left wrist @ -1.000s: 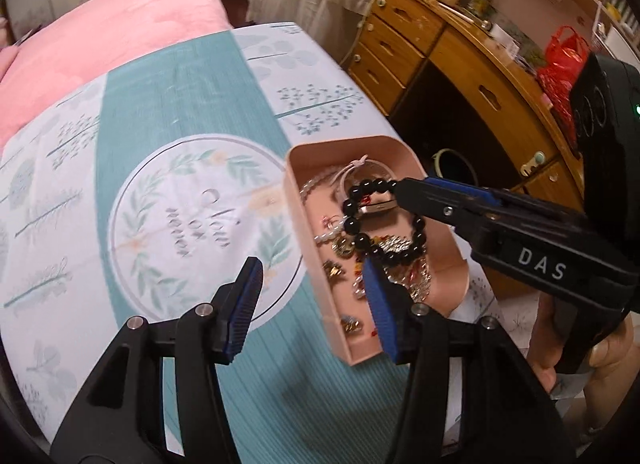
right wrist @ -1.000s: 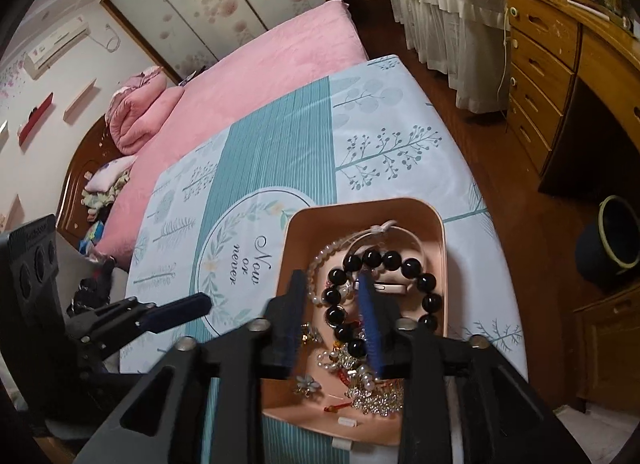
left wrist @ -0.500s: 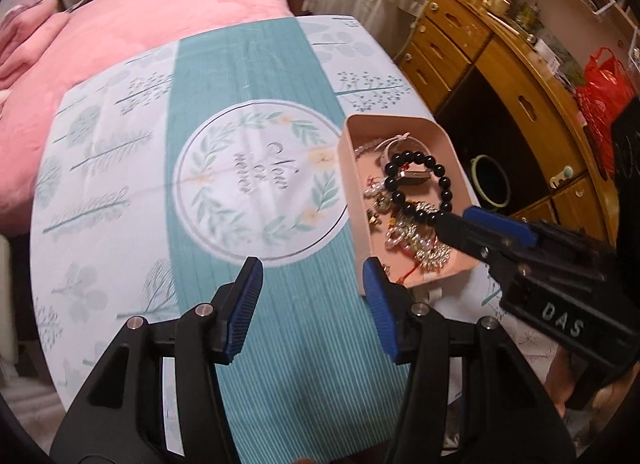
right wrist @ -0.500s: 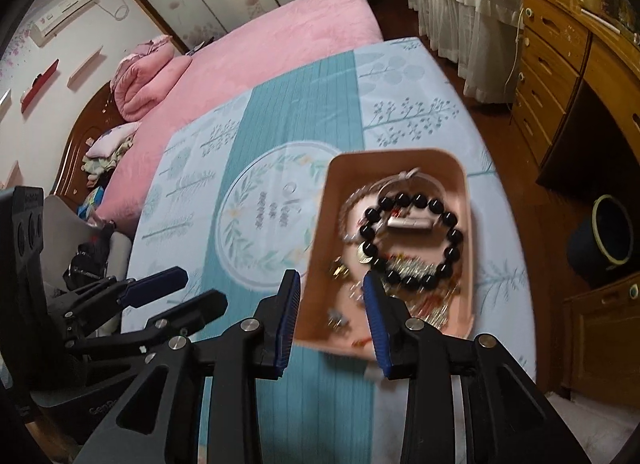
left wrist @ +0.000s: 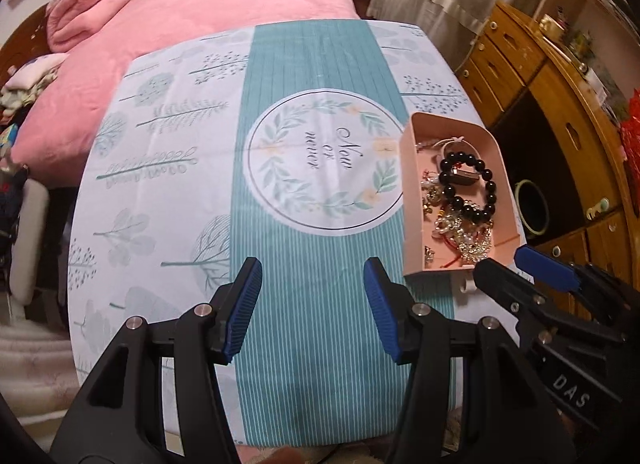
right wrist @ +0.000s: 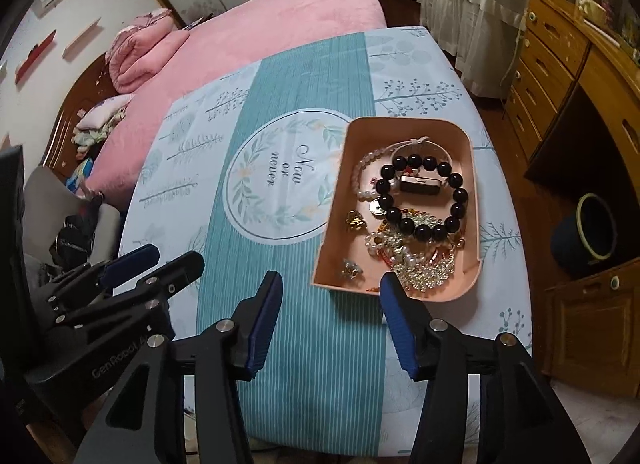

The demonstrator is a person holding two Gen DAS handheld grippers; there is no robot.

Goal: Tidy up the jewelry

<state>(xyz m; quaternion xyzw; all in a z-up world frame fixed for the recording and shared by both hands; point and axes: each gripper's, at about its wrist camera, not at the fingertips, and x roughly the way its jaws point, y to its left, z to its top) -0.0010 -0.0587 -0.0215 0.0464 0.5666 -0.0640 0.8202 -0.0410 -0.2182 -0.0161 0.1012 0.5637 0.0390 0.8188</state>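
Note:
A pink tray (right wrist: 338,191) (left wrist: 409,199) stands on the right side of the patterned tablecloth (right wrist: 288,75) (left wrist: 312,63). In it lie a black bead bracelet (right wrist: 459,197) (left wrist: 490,187), a pearl strand (right wrist: 362,171), a small metal bar (right wrist: 420,185), gold charms (right wrist: 355,220) and sparkly pieces (right wrist: 428,270) (left wrist: 472,248). My left gripper (left wrist: 312,314) (right wrist: 154,262) is open and empty over the cloth, left of the tray. My right gripper (right wrist: 330,320) (left wrist: 516,268) is open and empty, just in front of the tray's near edge.
A pink bed (right wrist: 280,19) lies behind the table. A wooden dresser with drawers (right wrist: 560,63) stands at the right, with a dark bin (right wrist: 584,232) on the floor. Clutter sits at the far left (right wrist: 76,232).
Both grippers have pulled back from the tray toward me. The right gripper let go of the black bead bracelet, which now lies in the tray, and opened wider.

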